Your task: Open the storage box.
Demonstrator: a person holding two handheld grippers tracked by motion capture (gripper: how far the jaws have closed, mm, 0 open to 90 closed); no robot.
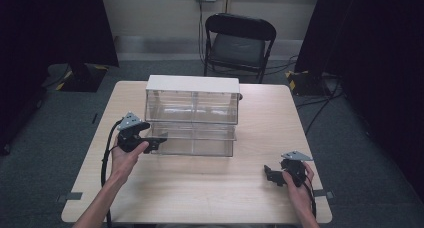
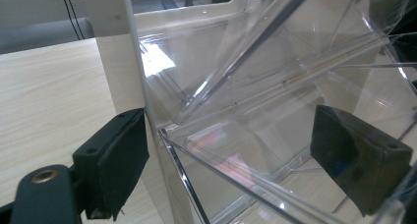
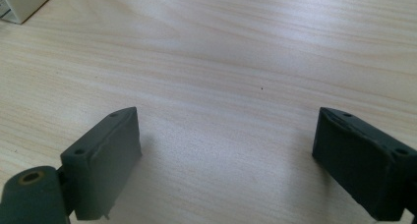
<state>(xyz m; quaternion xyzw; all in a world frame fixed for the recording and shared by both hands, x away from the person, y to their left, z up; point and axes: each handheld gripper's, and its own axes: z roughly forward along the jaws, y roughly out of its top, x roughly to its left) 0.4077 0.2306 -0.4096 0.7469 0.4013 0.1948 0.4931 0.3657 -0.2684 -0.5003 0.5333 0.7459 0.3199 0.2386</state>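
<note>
So the left gripper (image 1: 156,142) is pushed up against the clear drawer box (image 1: 192,113) at its lower left corner, jaws spread wide around the pulled-out drawer's (image 2: 236,155) side wall, not squeezing. The right gripper (image 1: 270,174) sits low over the bare table (image 1: 210,188), released, wrist relaxed.
</note>
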